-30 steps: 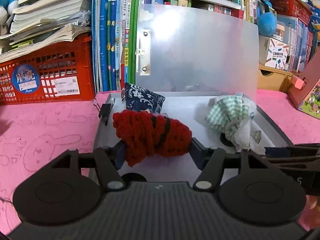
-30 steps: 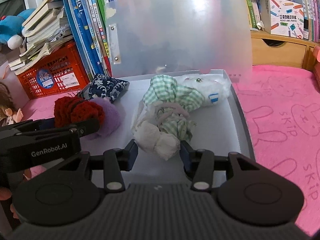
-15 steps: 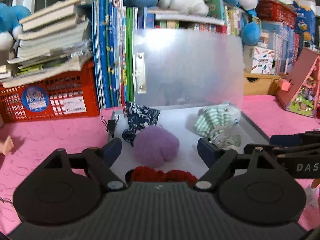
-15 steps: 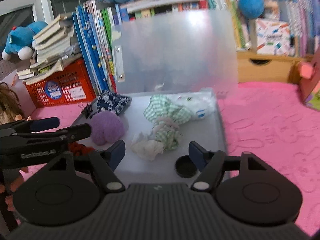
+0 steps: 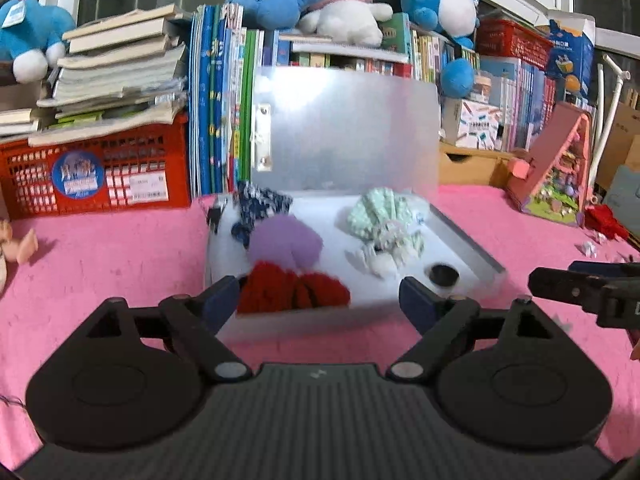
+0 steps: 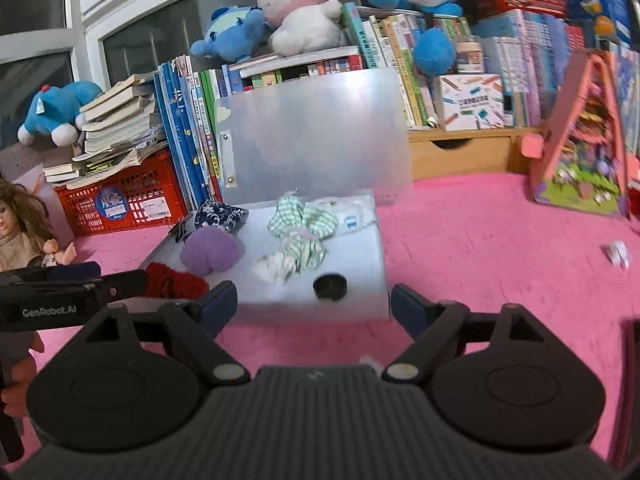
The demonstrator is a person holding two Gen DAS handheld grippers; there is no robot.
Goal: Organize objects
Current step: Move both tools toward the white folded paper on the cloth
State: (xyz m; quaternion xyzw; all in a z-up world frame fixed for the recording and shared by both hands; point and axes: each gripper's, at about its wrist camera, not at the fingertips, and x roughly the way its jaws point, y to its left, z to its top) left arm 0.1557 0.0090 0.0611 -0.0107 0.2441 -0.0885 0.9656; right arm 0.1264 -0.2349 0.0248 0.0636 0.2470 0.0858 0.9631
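A clear plastic box [image 5: 460,236] [image 6: 376,240] lies on the pink mat with its frosted lid [image 5: 344,132] [image 6: 316,136] standing up behind. Inside lie a red knitted piece [image 5: 290,292] [image 6: 176,282], a purple pompom [image 5: 284,242] [image 6: 208,250], a navy patterned pouch [image 5: 258,206] [image 6: 220,214], a green checked cloth bundle [image 5: 384,224] [image 6: 298,230] and a small black cap [image 5: 443,274] [image 6: 329,286]. My left gripper [image 5: 320,304] hangs before the box's near edge, jaws opening, nothing between them. My right gripper [image 6: 312,306] is likewise drawn back, jaws opening and empty.
A red crate [image 5: 96,178] under stacked books stands at the left, upright books [image 5: 218,112] behind the box, plush toys [image 5: 340,4] on top. A wooden drawer [image 6: 460,152] and pink toy house [image 6: 580,140] are right. A doll [image 6: 20,232] sits far left.
Both grippers let go, the left of the red knitted piece, the right of the checked bundle, and opened wide. Both drew back and rose, so the box looks smaller and farther.
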